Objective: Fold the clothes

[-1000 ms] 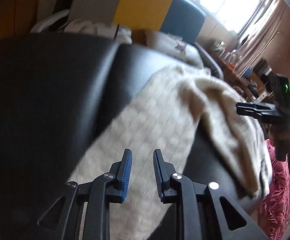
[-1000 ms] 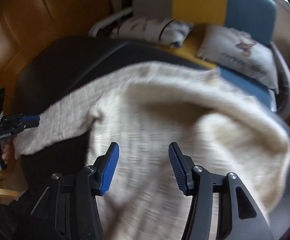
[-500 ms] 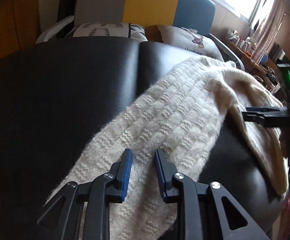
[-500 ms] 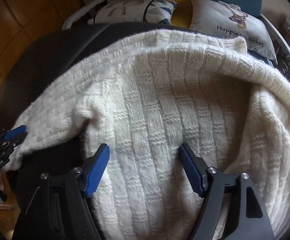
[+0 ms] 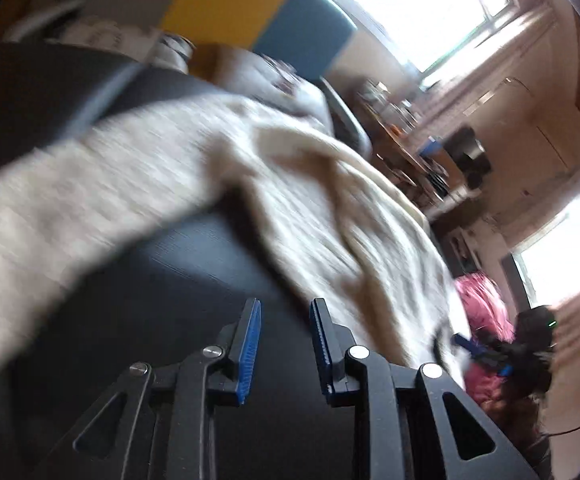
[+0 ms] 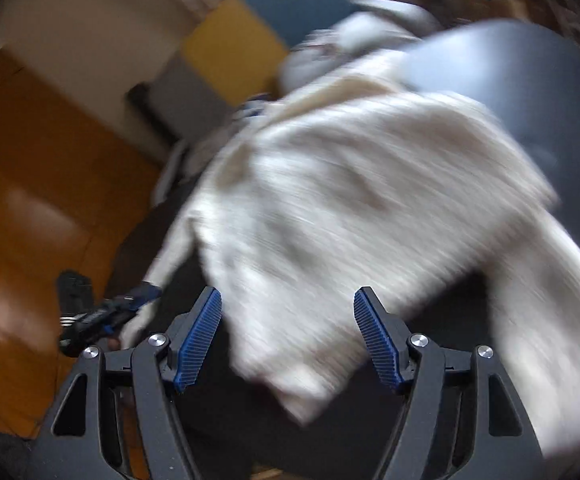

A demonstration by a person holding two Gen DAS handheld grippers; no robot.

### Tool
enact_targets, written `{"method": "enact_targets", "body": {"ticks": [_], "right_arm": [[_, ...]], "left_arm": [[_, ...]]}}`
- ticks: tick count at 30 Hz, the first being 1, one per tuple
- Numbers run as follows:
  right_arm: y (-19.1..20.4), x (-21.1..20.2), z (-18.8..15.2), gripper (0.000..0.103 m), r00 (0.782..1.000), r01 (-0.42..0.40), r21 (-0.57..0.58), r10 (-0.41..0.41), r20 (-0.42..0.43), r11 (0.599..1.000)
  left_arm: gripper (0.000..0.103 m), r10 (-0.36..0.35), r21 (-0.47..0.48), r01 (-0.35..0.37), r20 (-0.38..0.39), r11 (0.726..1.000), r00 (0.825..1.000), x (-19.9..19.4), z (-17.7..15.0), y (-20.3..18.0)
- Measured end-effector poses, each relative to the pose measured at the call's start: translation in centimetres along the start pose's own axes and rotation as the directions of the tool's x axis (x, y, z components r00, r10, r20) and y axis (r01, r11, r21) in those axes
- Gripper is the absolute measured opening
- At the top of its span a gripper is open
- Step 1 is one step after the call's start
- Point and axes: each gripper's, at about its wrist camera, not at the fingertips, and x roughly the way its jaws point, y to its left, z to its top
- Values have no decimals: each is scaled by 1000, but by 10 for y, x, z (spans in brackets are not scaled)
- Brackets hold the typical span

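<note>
cream sweater spread, rumpled, on black seat, long axis lower left to upper right in right view. right gripper jaws wide apart, hem just ahead, nearer. left gripper jaws slightly parted, empty, sweater ahead and upper left.

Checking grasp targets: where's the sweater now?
Cream sweater lies spread on the black table, ahead of the open right gripper; left gripper sits off its edge.
</note>
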Motion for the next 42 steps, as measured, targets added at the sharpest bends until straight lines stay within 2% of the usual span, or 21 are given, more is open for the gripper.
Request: {"method": "enact_targets", "body": {"ticks": [3,6,11,18,23,26,28,30,34,38,42], "right_arm": [[-36,-20,-27,72,998,55,90,-57,18,994],[-50,-21,-31,72,998,6,156,-15,58,988],[-63,-1,-18,72,993,-55,253,26,116,966],[-70,5,-7,72,992,-34,279,-1,126,960],[-62,2,-2,72,988,9,212,-41,149,977],[-54,-5,1,72,983,47,141,-71,169,989],[-52,-10,3,72,981,54,123,-76,179,991],[-57,-11,4,72,983,29,154,-56,177,988],[-77,-15,-4,72,984,-65,277,15,179,959],[-83,-16,-10,72,987,-35,293,-14,162,955],[-79,-24,-9,72,978,2,270,-57,199,963]], "left_arm": [[25,-32,10,33,-55,999,998,21,-11,-26],[25,-68,-31,65,-107,997,992,36,-18,-40],[25,-112,-202,79,-156,976,981,59,-15,-35],[25,-98,-289,41,-185,956,978,80,-16,-29],[25,-91,-347,15,-204,938,975,94,-17,-24],[24,-94,-362,17,-197,932,976,98,-16,-24],[17,-68,-363,-8,-195,932,979,99,-16,-25],[7,-34,-352,-37,-191,935,981,99,-17,-27],[4,3,-335,-60,-169,940,986,87,-20,-21],[4,39,-301,-82,-149,950,988,72,-20,-16],[4,73,-267,-105,-127,958,989,57,-21,-12]]}}
